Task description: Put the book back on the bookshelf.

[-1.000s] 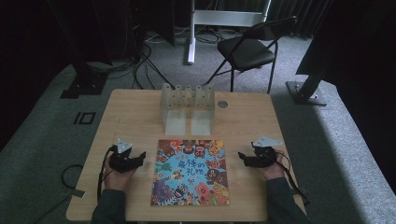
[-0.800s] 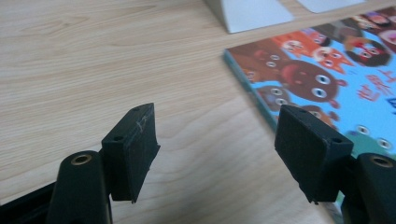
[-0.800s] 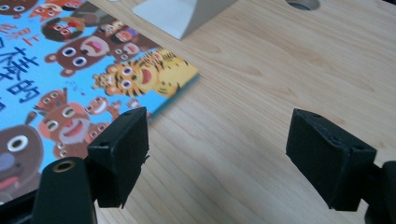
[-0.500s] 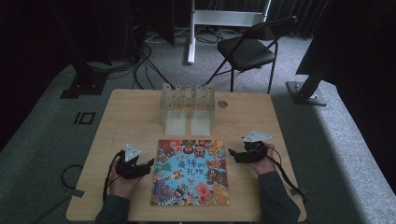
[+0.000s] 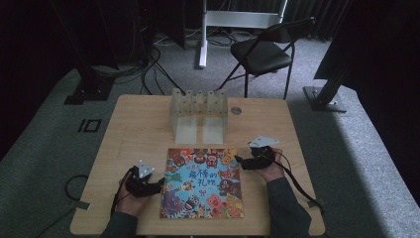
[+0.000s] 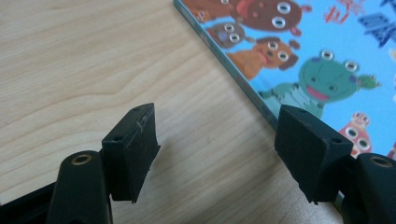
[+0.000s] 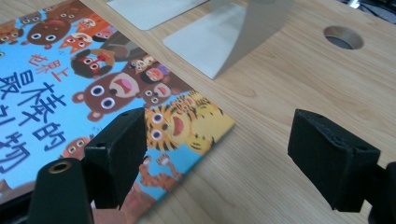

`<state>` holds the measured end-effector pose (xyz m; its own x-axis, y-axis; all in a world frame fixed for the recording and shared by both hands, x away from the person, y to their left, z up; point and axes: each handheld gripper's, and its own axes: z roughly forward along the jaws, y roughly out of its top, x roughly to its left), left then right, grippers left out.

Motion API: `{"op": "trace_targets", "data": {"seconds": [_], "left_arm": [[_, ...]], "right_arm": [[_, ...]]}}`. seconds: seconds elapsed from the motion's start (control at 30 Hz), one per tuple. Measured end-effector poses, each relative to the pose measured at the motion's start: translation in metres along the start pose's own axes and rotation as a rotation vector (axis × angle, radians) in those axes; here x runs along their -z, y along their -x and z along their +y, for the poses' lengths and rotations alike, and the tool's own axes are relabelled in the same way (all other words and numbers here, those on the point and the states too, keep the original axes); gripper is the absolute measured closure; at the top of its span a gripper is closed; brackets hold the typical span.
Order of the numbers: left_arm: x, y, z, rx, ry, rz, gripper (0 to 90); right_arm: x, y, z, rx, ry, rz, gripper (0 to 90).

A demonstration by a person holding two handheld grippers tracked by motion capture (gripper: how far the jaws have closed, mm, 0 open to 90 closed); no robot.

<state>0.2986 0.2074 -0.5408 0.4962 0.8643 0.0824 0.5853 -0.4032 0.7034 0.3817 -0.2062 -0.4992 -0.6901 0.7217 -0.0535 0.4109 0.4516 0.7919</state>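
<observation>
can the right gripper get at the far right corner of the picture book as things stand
Probably yes. The right gripper sits open at the picture book, whose corner lies flat between its jaws, with bare table beside it. The rack's foot plate stands farther back, out of the way.

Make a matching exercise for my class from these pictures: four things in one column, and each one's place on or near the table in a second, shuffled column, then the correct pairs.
Things:
1. picture book
2. clear rack
3. round hole
4. folding chair

Places:
A. on the floor beyond the table's far edge
B. flat on the near half of the table, between the left gripper and the right gripper
C. in the tabletop, just right of the rack
D. standing at the table's far middle

Pairs: 1-B, 2-D, 3-C, 4-A
</observation>
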Motion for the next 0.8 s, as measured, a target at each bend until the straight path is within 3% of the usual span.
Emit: {"op": "trace_targets", "data": {"seconds": [0.2, 0.4, 0.5, 0.6, 0.67, 0.73, 0.8], "left_arm": [[-0.002, -0.004, -0.001, 0.024, 0.002, -0.026, 30.9], [-0.002, -0.003, 0.001, 0.020, -0.001, -0.014, 31.1], [0.001, -0.001, 0.003, 0.023, 0.027, -0.015, 31.1], [0.005, 0.004, 0.006, 0.019, 0.054, -0.054, 28.6], [0.007, 0.011, 0.008, -0.004, 0.061, -0.065, 27.1], [0.008, 0.020, 0.011, -0.024, 0.067, -0.081, 22.7], [0.008, 0.028, 0.013, -0.031, 0.070, -0.124, 16.3]], "right_arm": [[-0.012, -0.003, 0.004, 0.007, -0.009, 0.025, 18.1], [-0.022, -0.005, 0.006, -0.002, -0.019, 0.063, 15.2], [-0.029, -0.006, 0.007, 0.000, -0.029, 0.070, 14.5], [-0.039, -0.006, 0.006, -0.008, -0.043, 0.081, 13.9], [-0.042, -0.004, 0.005, -0.012, -0.051, 0.080, 13.9], [-0.047, -0.002, 0.003, -0.028, -0.062, 0.079, 13.9], [-0.052, 0.001, 0.002, -0.039, -0.067, 0.081, 13.9]]}}
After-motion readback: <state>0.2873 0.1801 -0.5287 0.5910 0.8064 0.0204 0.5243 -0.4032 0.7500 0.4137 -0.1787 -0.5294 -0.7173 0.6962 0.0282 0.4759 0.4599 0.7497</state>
